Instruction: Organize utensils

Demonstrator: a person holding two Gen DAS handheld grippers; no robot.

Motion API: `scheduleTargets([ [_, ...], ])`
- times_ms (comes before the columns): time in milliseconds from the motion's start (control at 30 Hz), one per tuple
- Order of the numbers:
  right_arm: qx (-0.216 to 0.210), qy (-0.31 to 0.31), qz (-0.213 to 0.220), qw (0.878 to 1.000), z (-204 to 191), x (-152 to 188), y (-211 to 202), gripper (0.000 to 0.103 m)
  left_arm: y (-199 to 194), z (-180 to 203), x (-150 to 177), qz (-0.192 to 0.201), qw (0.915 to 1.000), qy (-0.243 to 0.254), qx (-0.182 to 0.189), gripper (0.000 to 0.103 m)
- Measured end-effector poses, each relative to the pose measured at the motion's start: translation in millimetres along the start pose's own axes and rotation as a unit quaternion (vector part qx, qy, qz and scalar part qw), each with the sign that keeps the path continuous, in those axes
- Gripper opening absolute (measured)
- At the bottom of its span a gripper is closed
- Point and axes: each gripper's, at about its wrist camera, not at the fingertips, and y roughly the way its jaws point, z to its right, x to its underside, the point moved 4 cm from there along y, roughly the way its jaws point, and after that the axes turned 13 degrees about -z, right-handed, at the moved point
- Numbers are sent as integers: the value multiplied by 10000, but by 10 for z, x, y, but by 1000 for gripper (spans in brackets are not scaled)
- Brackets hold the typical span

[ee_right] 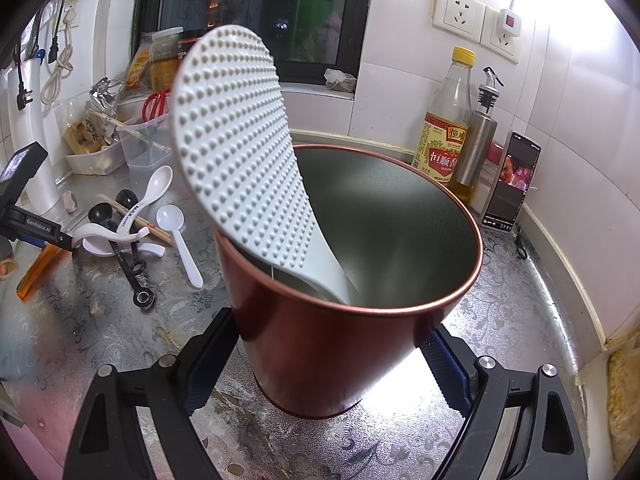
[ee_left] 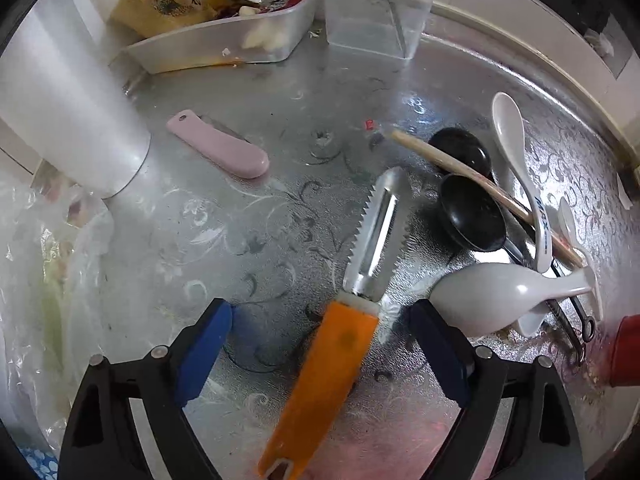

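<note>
Between the left claw's [ee_left: 320, 344] spread pads lies the orange peeler [ee_left: 332, 360], untouched.

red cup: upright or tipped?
Tipped. The red cup leans away from the right gripper, whose pads press its sides; its base edge is lifted off the counter. Rice paddle inside.

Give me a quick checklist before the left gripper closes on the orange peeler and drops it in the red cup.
1. Left gripper open around the peeler: ok.
2. Pads clear of the handle on both sides: ok.
3. White spoon near the right pad, contact: cannot tell.
4. Right gripper holding the red cup: ok.
5. Cup upright: not ok, tilted.
6. Room beside the rice paddle: ok.
</note>
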Motion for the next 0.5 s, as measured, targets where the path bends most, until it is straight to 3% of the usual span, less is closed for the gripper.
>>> scheduleTargets([
  [333,23,7,-15,10000,0,-2,2,91,-74,-216,-293,133,9998,-168,13,56],
  [500,23,8,-17,10000,-1,-5,5,91,-76,-267,-268,228,9994,-265,10,49],
])
